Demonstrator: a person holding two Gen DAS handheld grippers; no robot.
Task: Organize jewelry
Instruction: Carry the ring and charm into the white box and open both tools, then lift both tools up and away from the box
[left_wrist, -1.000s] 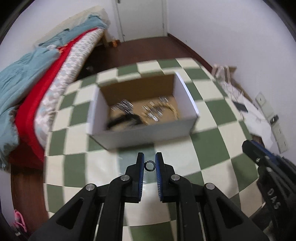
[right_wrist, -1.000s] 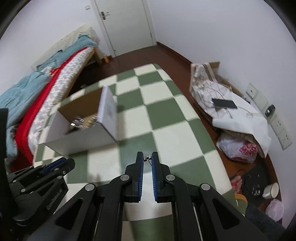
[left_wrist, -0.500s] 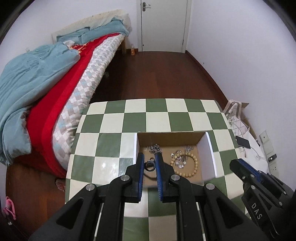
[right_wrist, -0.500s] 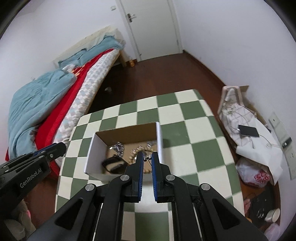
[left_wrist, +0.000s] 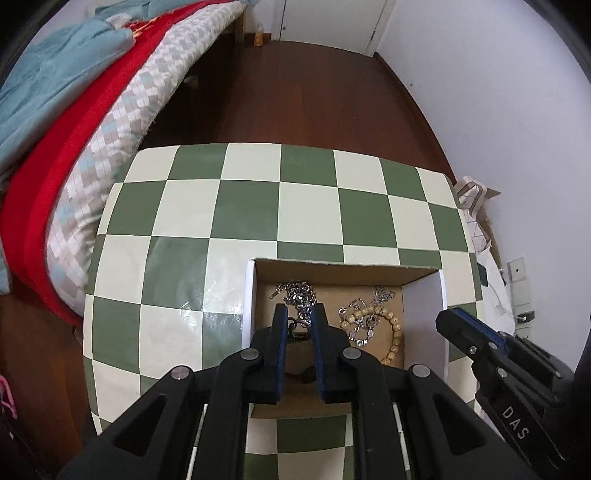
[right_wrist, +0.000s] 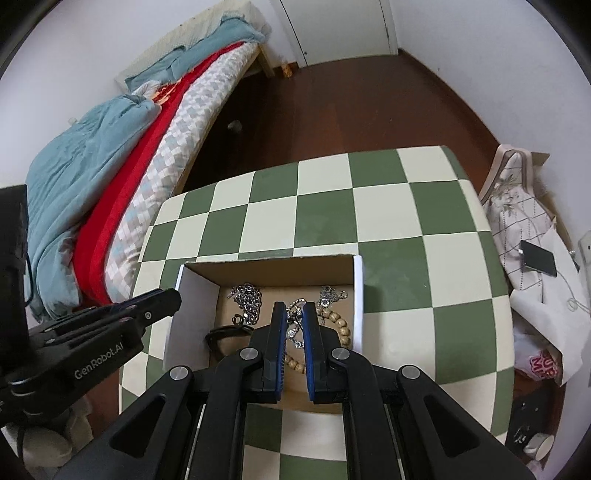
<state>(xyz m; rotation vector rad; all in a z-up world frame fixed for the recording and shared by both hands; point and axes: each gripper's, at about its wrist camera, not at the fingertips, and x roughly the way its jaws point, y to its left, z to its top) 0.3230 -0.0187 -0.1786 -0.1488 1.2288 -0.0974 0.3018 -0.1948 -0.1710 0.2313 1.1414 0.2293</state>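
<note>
An open cardboard box with white outer walls (left_wrist: 249, 295) (right_wrist: 357, 295) sits on the green-and-cream checkered table. It holds silver chains (left_wrist: 299, 293) (right_wrist: 248, 301), a beige bead bracelet (left_wrist: 393, 332) (right_wrist: 341, 326) and a dark band (right_wrist: 218, 338). My left gripper (left_wrist: 300, 317) is above the box's left part, jaws slightly apart, with a small dark ring (left_wrist: 298, 328) between the fingertips. My right gripper (right_wrist: 294, 312) is above the box's middle, jaws slightly apart, with a small silver piece (right_wrist: 294, 314) between the tips; I cannot tell whether it is gripped.
A bed with red and blue bedding (left_wrist: 74, 92) (right_wrist: 110, 166) runs along the table's left. A bag and a phone (right_wrist: 537, 256) lie on the floor at the right. The checkered tabletop (left_wrist: 280, 206) stretches beyond the box to dark wood floor.
Both grippers moved from low over the table in front of the box to above its interior, carrying their small pieces. Both pairs of jaws now stand a little wider apart.
</note>
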